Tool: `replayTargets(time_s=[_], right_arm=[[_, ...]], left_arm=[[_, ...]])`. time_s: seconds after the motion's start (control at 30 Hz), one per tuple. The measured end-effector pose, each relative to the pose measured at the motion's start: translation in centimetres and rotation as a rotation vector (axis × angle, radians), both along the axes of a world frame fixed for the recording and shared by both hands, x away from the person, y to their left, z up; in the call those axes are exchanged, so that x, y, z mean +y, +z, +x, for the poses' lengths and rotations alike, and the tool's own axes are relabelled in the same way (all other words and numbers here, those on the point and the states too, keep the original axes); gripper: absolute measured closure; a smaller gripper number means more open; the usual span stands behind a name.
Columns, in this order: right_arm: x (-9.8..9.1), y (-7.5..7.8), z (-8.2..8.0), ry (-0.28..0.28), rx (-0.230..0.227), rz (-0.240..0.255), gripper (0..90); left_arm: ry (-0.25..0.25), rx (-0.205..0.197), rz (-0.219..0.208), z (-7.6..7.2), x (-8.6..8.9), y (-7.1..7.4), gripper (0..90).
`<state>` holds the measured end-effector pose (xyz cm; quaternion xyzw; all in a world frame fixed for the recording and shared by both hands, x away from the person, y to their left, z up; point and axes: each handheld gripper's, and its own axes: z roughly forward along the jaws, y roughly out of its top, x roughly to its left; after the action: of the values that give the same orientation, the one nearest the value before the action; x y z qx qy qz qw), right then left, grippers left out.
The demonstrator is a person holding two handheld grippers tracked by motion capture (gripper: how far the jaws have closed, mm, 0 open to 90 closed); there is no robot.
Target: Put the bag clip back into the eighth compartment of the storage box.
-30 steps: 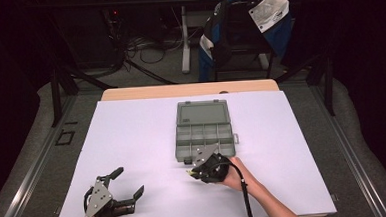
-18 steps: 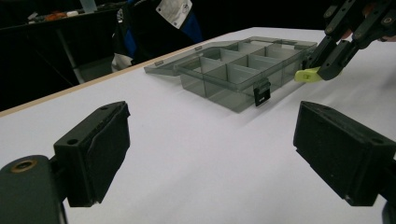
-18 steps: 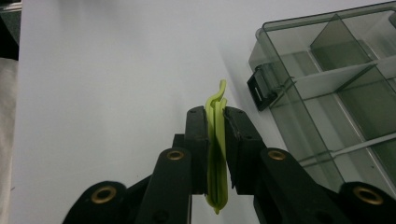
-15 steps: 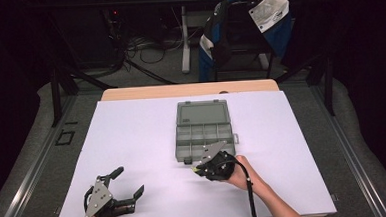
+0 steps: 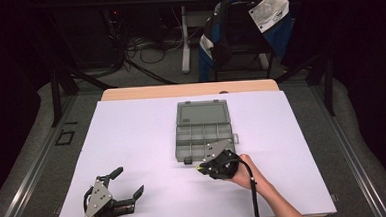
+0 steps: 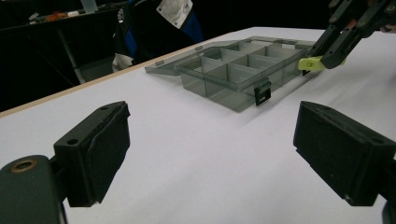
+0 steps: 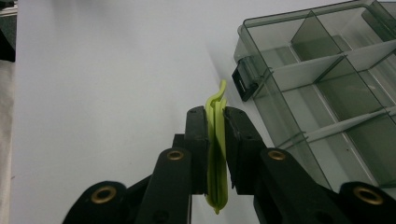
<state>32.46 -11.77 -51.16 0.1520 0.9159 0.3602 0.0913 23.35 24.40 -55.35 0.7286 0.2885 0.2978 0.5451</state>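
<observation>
**Black grippers, grey compartment box, one green clip**

White sheet covering the table point(image 5: 132, 141), spanning the middle of the high view, with a strip of bare wood along its far edge.

Item 1, lower left of the high view: left gripper point(image 5: 130, 186), black, with a grey three-cornered plate on top, resting low over the sheet near the bottom edge. Jaws spread wide, nothing between them. In the left gripper view the two black pads point(image 6: 95, 151) stand far apart at the lower left and lower right, bare white sheet between them.

Item 2, centre of the high view: grey translucent compartment box point(image 5: 203, 133), lid folded open and lying flat on the far side, dividers forming several cells, a dark latch on its near wall. It sits flat on the sheet.

Item 3, just right of centre and below the box: right gripper point(image 5: 202, 166), held in a hand, tips pointing left beside the box's near wall. Jaws pressed onto a thin yellow-green clip point(image 7: 217, 149), pinched flat between the pads, with its curled end sticking out past the tips. The clip is just beside the box's latch corner, outside the box.
</observation>
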Motion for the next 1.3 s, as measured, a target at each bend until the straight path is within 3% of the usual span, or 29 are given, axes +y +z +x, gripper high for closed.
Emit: replayTargets(time_s=[1.3], right_arm=[[-3.0,2.3,0.3,-0.077,-0.03,0.027,80.3]], left_arm=[[0.001,-0.003,-0.003,-0.1,0.0,0.0,10.8]])
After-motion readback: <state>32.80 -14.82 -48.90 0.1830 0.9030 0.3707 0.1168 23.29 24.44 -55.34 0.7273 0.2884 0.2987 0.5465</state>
